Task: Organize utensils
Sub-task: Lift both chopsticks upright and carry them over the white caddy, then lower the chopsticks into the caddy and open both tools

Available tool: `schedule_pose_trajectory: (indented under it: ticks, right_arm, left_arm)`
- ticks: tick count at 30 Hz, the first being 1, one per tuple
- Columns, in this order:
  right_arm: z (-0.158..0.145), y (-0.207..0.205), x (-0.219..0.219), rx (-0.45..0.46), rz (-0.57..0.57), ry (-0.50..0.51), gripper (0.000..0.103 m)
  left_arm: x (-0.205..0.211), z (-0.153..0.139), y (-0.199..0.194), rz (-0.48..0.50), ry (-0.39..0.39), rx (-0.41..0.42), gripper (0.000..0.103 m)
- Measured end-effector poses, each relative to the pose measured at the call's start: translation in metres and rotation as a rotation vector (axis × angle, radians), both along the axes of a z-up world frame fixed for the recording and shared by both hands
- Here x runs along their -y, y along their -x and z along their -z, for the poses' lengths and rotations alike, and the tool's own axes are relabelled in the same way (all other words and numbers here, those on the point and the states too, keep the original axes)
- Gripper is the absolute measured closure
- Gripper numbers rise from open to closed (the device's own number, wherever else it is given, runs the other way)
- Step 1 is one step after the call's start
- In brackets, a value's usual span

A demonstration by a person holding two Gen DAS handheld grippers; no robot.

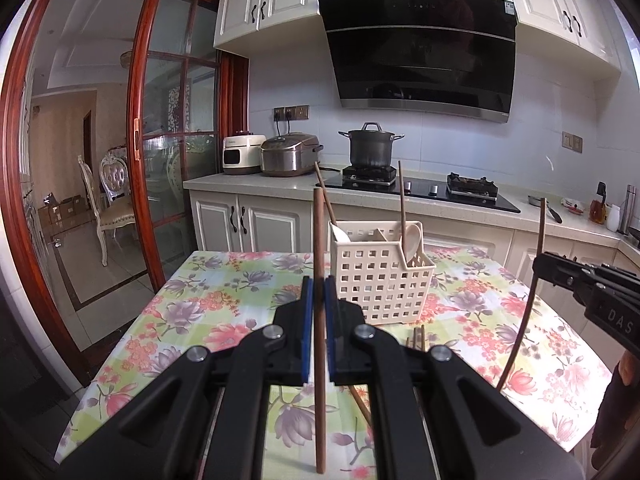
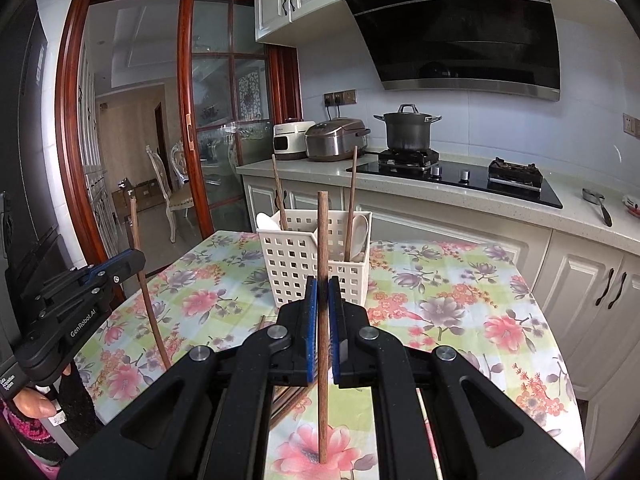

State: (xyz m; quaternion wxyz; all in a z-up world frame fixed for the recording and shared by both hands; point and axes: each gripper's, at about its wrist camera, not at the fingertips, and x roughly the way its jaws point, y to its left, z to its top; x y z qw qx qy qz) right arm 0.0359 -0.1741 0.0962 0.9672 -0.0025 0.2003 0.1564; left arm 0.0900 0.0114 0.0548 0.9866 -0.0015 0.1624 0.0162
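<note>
Left hand-held gripper (image 1: 319,300): I see it at lower centre of the left view, its blue pads clamped on a brown chopstick (image 1: 319,264) that stands nearly upright, running from mid-frame to the bottom edge.
Right hand-held gripper (image 2: 323,300): lower centre of the right view, clamped on a second chopstick (image 2: 322,264), also nearly upright.
Each gripper from the other's camera: the right one shows at the right edge of the left view, the left one at the left edge of the right view, each with its stick.
Basket (image 1: 380,280): cream, perforated, upright at mid-frame on the tabletop (image 1: 192,320), beyond both grippers. Two chopsticks and white spoons (image 1: 412,240) stand in it.
Loose sticks (image 1: 416,338): more brown chopsticks lie on the floral cloth just in front of the basket, partly hidden by the left gripper.
Person: fingers and a knitted cuff (image 2: 28,412) at lower left of the right view.
Background: a pot (image 1: 370,148) on the stove, upper centre.
</note>
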Motion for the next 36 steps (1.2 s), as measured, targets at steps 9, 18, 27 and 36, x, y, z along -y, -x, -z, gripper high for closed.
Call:
schedule_pose_trajectory:
  ticks: [9, 18, 27, 36]
  right_arm:
    - [-0.002, 0.003, -0.002, 0.012, 0.001, 0.001, 0.097]
    - [-0.005, 0.005, -0.004, 0.023, -0.003, -0.002, 0.097]
    - [-0.014, -0.004, -0.004, 0.050, 0.001, 0.008, 0.097]
    - [-0.025, -0.028, -0.004, 0.067, -0.002, 0.020, 0.097]
  left_arm:
    - [-0.002, 0.001, -0.002, -0.003, 0.006, 0.006, 0.097]
    - [-0.001, 0.000, -0.002, -0.004, 0.006, 0.011, 0.097]
    - [0.003, -0.009, -0.006, 0.015, -0.002, 0.022, 0.097]
    - [0.008, -0.030, -0.027, 0.038, -0.019, 0.028, 0.097]
